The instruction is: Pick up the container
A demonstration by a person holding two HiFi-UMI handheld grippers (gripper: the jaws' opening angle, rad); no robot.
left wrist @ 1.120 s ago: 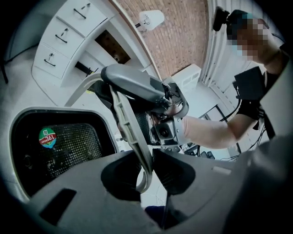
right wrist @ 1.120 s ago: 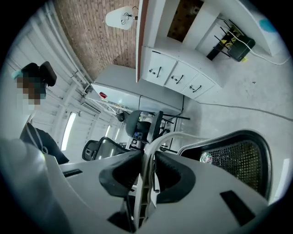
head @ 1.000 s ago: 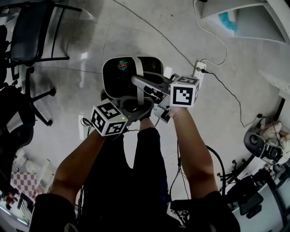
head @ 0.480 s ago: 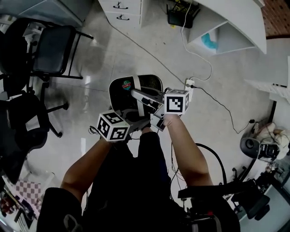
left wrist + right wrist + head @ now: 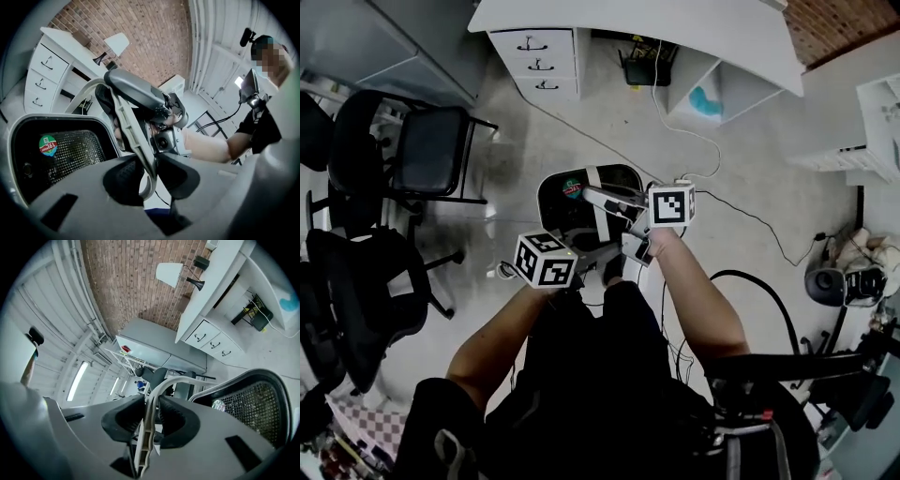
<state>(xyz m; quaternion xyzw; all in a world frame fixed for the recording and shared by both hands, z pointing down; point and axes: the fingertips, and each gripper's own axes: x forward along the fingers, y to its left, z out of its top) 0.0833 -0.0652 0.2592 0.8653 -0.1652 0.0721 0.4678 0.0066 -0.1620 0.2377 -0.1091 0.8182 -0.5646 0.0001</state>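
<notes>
Container (image 5: 558, 202) risen, left tongs (image 5: 150, 176) and right tongs (image 5: 150, 420) each pinching its white handle (image 5: 132, 133)

Left gripper (image 5: 149, 174) and right gripper (image 5: 150, 420) both clamped, nearly level.

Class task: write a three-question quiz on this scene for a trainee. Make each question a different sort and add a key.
1. True or false: the left claw is open and clear of the white handle.
2. Multiple choice: what is stuck on the black container? A a round green and red sticker; B a yellow tag; C a padlock.
3. Fill in: the drawer unit under the desk has ___ drawers.
Key: 1 false, it is shut on the handle, as is the right claw; 2 A; 3 three.
</notes>
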